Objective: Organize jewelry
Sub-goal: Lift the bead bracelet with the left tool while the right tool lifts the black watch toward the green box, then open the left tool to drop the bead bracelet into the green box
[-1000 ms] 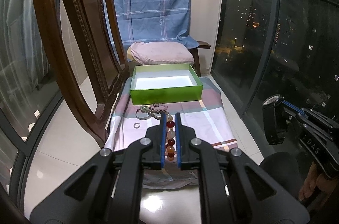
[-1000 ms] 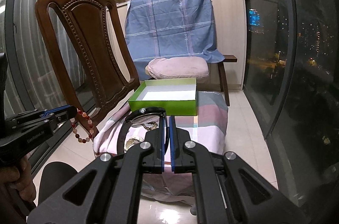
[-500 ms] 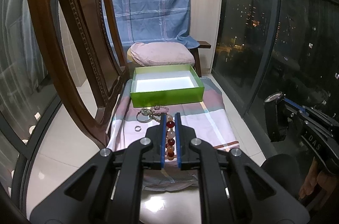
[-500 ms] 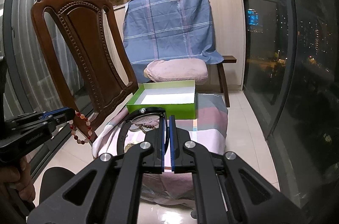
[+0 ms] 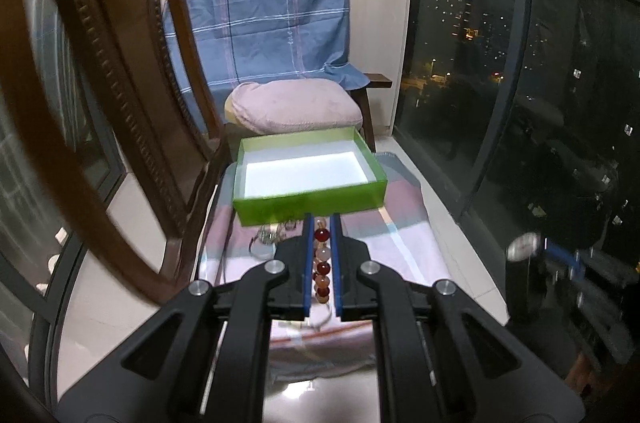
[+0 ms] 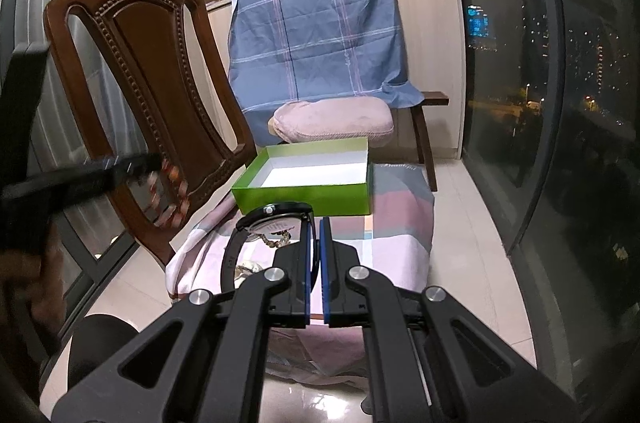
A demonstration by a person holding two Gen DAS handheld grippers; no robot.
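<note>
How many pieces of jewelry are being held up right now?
2. A beaded bracelet is pinched in the left gripper, and a black wristwatch in the right gripper. More pieces lie on the cloth, partly hidden.

A black wristwatch [image 6: 267, 223] is clamped by its strap between the nearly closed fingers of the right gripper [image 6: 315, 235], in front of the open green box [image 6: 304, 198] set on the striped cloth [image 6: 400, 219]. At the left, the blurred left gripper [image 6: 152, 163] is seen with a bead bracelet [image 6: 172, 191] hanging from it beside the carved wooden chair [image 6: 152, 75].
</note>
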